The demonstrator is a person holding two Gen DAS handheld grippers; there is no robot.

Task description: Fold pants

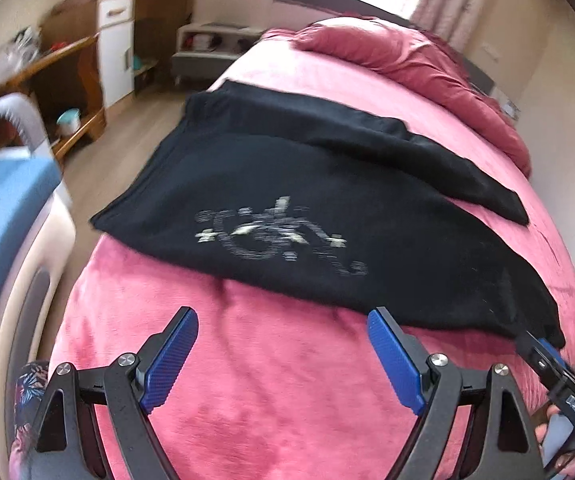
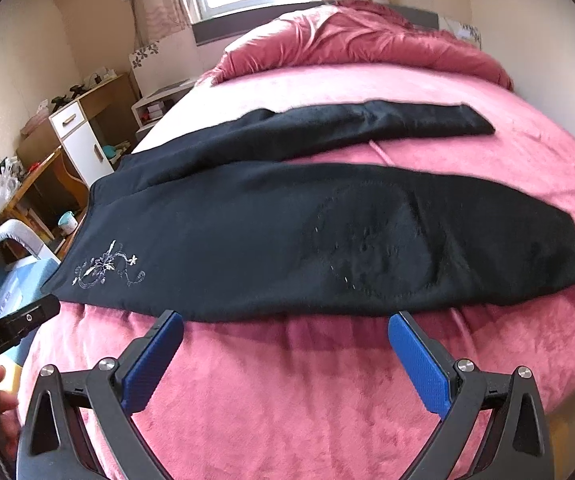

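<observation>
Flanking pants point(image 2: 287, 236): desk point(image 2: 43, 184), duvet point(image 2: 359, 36).

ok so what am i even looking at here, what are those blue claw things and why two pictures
No robot here: a person holds a pair of tongs in each hand, with a wide-angle camera on each looking along the fingers. One picture comes from the left tongs, the other from the right tongs. Both are open and hold nothing. In front of them black pants lie spread flat on a pink bed, legs apart, not yet folded. A pink duvet is bunched at the far end.
</observation>
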